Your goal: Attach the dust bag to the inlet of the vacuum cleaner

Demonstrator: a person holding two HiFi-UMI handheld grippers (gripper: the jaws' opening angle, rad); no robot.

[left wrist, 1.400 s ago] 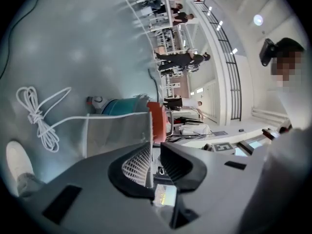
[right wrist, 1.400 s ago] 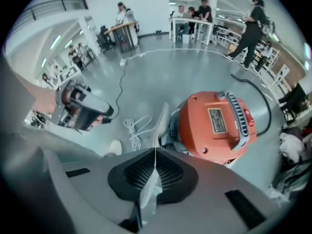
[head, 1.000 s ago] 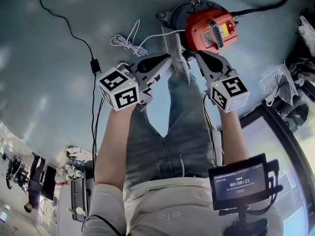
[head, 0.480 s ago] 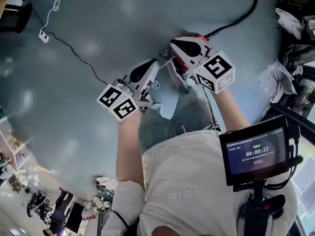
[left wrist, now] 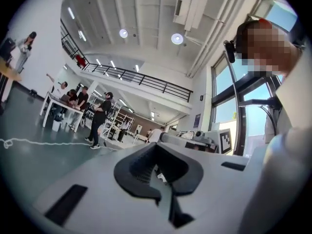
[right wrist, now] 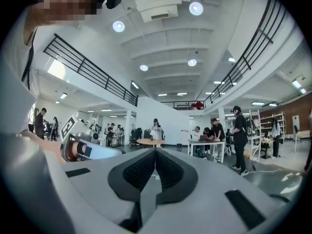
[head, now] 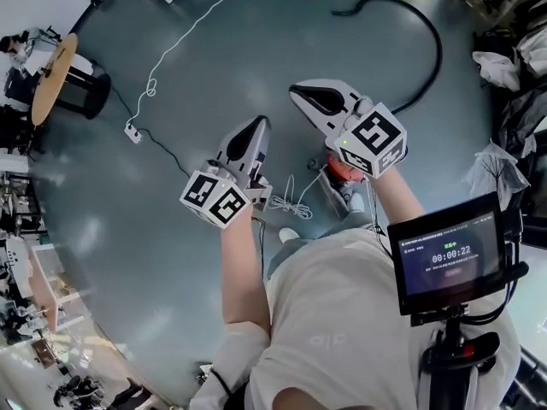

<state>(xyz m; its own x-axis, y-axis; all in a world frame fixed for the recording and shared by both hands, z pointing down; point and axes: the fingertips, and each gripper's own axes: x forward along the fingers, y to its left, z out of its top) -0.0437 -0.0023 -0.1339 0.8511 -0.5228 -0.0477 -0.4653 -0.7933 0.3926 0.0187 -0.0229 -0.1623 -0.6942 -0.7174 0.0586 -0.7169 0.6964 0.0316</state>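
Note:
Both grippers are held up level in front of the person, far above the floor. My left gripper [head: 256,126] is shut with nothing between its pads [left wrist: 146,167]. My right gripper [head: 299,92] is shut and empty too, and its ribbed pads [right wrist: 168,169] meet. The red vacuum cleaner [head: 340,169] stands on the floor far below, mostly hidden by the right gripper's marker cube. Its black hose [head: 427,32] curves away over the floor. No dust bag can be made out. Each gripper view shows the other gripper beside it, the right gripper [left wrist: 214,140] and the left gripper [right wrist: 73,130].
A coiled white cable [head: 295,202] lies by the person's feet. A power strip [head: 132,131] with a white lead lies to the left. A round table [head: 55,67] is at far left, clutter [head: 504,58] at right. People [right wrist: 239,135] stand around tables beyond. A monitor [head: 449,250] hangs at the chest.
Both grippers have risen a long way from the vacuum cleaner as the person stood up. The vacuum now looks small and far below. Both stay shut and empty.

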